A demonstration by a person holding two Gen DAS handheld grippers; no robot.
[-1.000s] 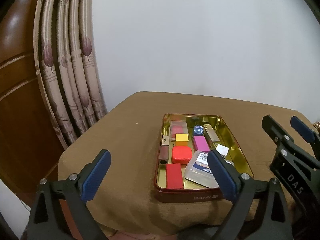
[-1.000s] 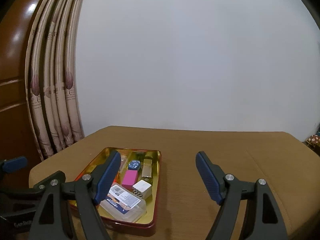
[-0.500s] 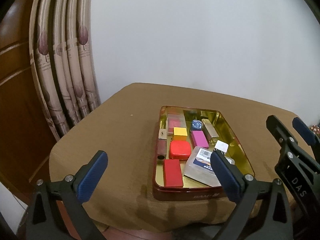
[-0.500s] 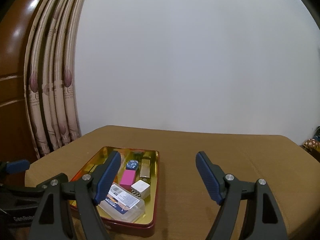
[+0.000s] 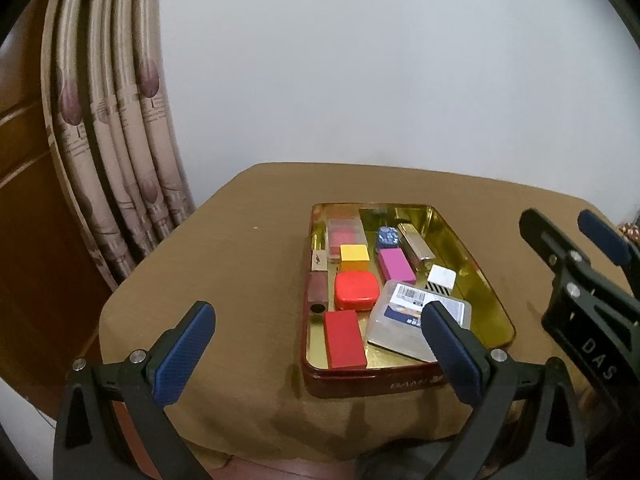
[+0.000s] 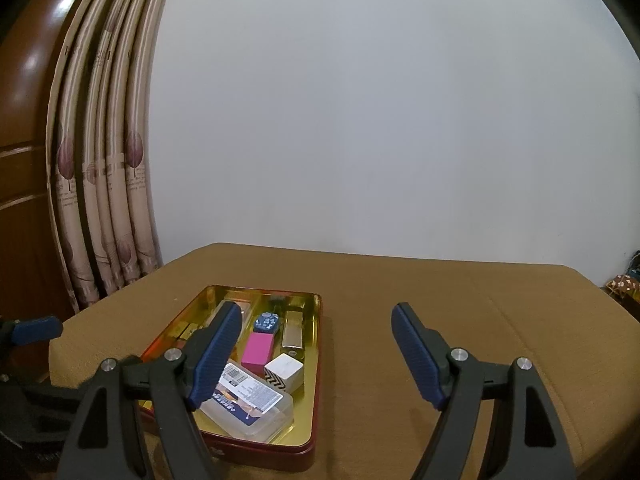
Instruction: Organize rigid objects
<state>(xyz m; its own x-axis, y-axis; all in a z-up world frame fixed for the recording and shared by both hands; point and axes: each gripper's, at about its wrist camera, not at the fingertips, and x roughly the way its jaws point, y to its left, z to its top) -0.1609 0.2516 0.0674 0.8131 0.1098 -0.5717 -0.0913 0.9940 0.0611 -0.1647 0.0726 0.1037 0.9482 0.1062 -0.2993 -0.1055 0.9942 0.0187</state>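
Note:
A red tin with a gold inside (image 5: pixel 492 296) (image 6: pixel 316 344) sits on the brown table. It holds several small rigid objects: a red block (image 5: pixel 344 338), a red rounded box (image 5: pixel 356 290), a yellow cube (image 5: pixel 354 254), a pink block (image 5: pixel 396 264) (image 6: pixel 258 350), a clear plastic case (image 5: pixel 394 328) (image 6: pixel 256 404), a white cube (image 5: pixel 442 278) (image 6: pixel 284 370) and a blue die (image 5: pixel 386 236) (image 6: pixel 267 321). My left gripper (image 5: pixel 316 354) is open and empty, held before the tin's near edge. My right gripper (image 6: pixel 316 354) is open and empty, right of the tin; it also shows in the left wrist view (image 5: pixel 576 248).
The brown table (image 5: pixel 240 280) (image 6: pixel 440 300) ends close in front. A patterned curtain (image 5: pixel 116 152) and wooden panel (image 5: pixel 24 160) stand at the left. A white wall is behind. Bare tabletop lies right of the tin.
Both grippers have pulled back and up a little from the tin; the table appears smaller and lower. Both stay open. The objects in the tin have not moved.

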